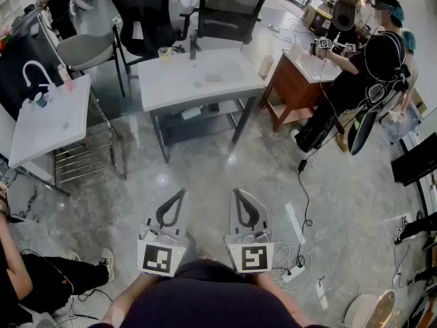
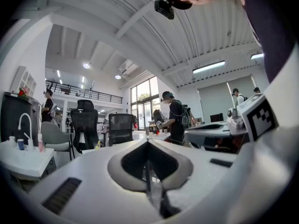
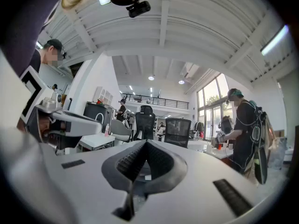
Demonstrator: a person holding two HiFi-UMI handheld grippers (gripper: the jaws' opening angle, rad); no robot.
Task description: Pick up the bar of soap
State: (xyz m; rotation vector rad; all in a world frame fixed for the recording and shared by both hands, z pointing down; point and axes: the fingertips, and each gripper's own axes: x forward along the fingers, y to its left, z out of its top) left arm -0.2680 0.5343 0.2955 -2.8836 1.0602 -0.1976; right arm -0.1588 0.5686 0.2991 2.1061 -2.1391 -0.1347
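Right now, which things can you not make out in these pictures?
1. Head view: the pale block on the sink table is too small to confirm as soap.
2. Left gripper view: the shut left tongs cover the lower frame; no soap shows.
3. Right gripper view: the shut right tongs do the same.

Head view. Basin table point(image 1: 171, 91) stands ahead at centre, well apart from both grippers. The bar of soap point(image 1: 214, 78) lies on its top, in the basin. Two chairs point(image 1: 229, 9) stand behind it. Faucet counter point(image 1: 41, 132) to the left. Cabinet point(image 1: 290, 91) just right of the table, with a person point(image 1: 362, 74) standing on its right. Left gripper point(image 1: 181, 194) and right gripper point(image 1: 236, 193) side by side, nearest, over the floor. Cables point(image 1: 300, 210) lie on the floor to their right.
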